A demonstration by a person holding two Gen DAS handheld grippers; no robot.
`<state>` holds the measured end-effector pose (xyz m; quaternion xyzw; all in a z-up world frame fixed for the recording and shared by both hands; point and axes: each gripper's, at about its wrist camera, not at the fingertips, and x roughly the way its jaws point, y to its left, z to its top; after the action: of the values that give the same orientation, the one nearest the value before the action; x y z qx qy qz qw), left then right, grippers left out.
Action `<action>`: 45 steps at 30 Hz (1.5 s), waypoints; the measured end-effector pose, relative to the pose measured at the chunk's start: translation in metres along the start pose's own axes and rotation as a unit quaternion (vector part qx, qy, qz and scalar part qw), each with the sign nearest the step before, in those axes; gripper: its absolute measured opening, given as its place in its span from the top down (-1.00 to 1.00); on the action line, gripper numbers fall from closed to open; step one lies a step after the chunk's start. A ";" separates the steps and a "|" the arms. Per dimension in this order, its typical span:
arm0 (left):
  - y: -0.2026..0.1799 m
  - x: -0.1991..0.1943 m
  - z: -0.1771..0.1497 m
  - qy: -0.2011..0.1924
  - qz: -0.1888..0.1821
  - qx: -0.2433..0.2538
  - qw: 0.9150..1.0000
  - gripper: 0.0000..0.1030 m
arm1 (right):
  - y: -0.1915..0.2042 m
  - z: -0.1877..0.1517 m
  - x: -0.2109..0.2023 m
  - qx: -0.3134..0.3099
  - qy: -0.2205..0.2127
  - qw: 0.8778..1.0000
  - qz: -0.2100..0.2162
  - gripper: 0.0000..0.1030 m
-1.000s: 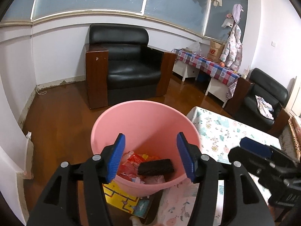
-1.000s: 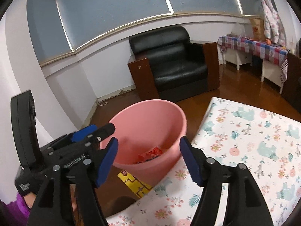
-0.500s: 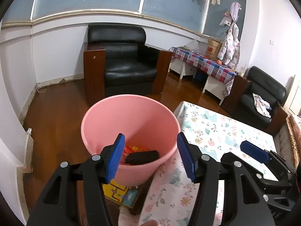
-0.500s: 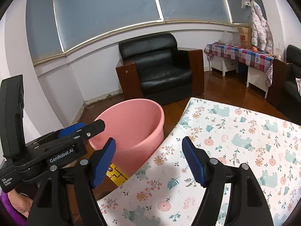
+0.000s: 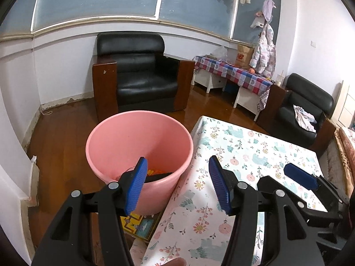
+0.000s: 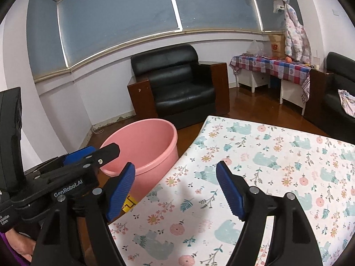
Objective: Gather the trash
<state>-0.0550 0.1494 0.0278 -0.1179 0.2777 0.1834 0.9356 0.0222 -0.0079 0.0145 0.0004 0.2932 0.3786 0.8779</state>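
Left gripper wide and empty, ribbed blue pads straddling the near rim of the pink bucket and the left edge of the floral tablecloth. Right gripper opening wider, nothing between its pads, over the cloth's near left corner, right of the bucket. Only from the left wrist: inside the smooth round upright plastic bucket on the wooden floor, mouth up, a dark flat block lying left-to-right over orange wrappers; from the right wrist, just bare pink wall.
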 end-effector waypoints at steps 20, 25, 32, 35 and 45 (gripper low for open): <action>-0.015 0.006 -0.010 0.024 -0.044 0.008 0.999 -0.12 | -0.023 -0.009 -0.022 0.033 -0.013 0.999 -0.022 -0.44; -0.020 0.004 -0.012 0.017 -0.050 0.014 0.999 -0.12 | -0.030 -0.011 -0.024 0.042 -0.015 0.999 -0.026 -0.44; -0.020 0.006 -0.011 0.018 -0.029 0.004 0.999 -0.12 | -0.031 -0.014 -0.029 0.037 -0.014 0.999 -0.026 -0.44; -0.021 0.006 -0.010 0.021 -0.024 0.003 0.999 -0.12 | -0.030 -0.013 -0.031 0.032 -0.018 0.999 -0.029 -0.44; -0.023 0.005 -0.009 0.011 -0.015 0.009 1.000 -0.12 | -0.029 -0.014 -0.033 0.030 -0.020 0.999 -0.029 -0.44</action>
<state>-0.0464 0.1267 0.0202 -0.1151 0.2880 0.1658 0.9361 0.0162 -0.0537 0.0134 0.0259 0.2870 0.3439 0.8937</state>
